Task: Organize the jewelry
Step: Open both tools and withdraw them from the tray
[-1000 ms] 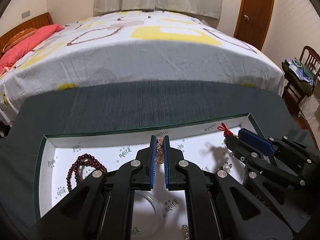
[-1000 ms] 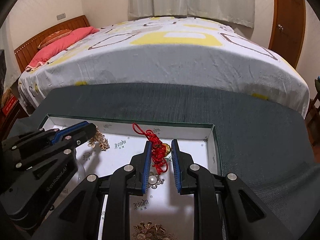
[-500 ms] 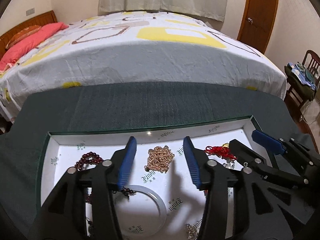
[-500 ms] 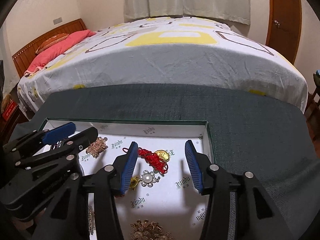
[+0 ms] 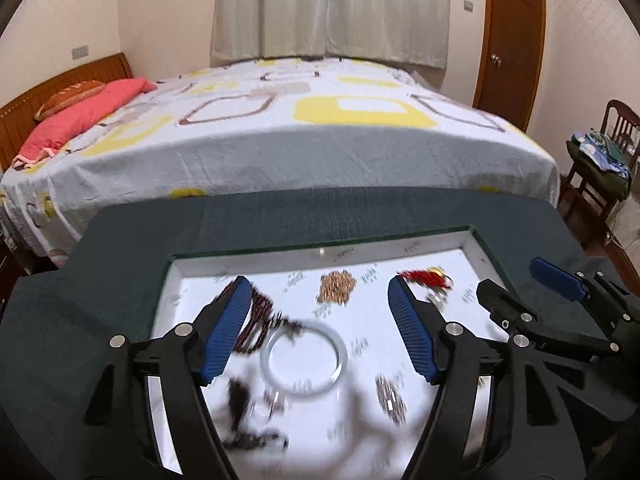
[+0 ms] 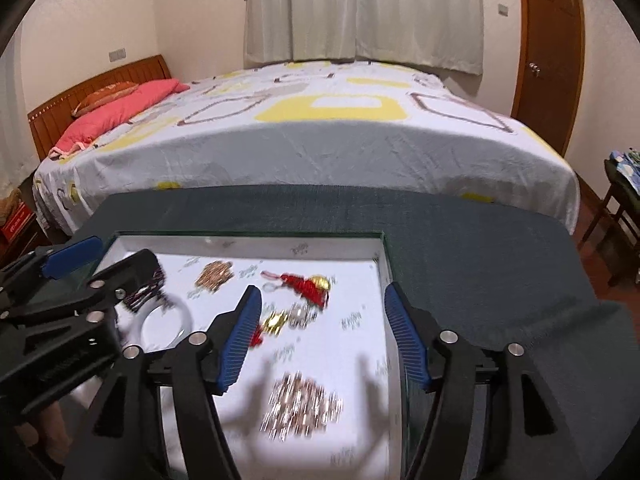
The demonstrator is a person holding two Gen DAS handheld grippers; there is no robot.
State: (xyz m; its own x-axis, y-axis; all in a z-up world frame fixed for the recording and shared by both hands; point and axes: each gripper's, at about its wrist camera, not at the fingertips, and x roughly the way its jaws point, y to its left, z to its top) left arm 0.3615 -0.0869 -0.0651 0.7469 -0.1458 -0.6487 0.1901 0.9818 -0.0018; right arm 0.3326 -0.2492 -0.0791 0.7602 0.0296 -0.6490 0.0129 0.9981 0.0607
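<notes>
A shallow white-lined box [image 5: 320,250] [image 6: 248,240] lies on a dark green cloth and holds jewelry. My left gripper [image 5: 320,320] is open and empty above it, over a clear bangle [image 5: 303,360]. A dark red bead bracelet [image 5: 256,320] lies left of the bangle, and a gold chain [image 5: 338,286] [image 6: 215,274] near the far wall. A red knotted charm with a gold piece [image 5: 426,278] [image 6: 308,286] lies to the right. My right gripper [image 6: 322,332] is open and empty above the box, behind the charm. A sparkly brooch [image 6: 304,408] lies below it.
A bed with a white, grey and yellow cover [image 5: 320,132] stands just beyond the green-covered table [image 6: 460,240]. A wooden door [image 5: 508,36] and a chair with clothes [image 5: 600,160] are at the right. More small jewelry [image 5: 390,398] lies blurred in the box's near part.
Both grippers opened, dropping the gold chain and the red charm into the box. Both have since drawn back and up, and the views are motion-blurred.
</notes>
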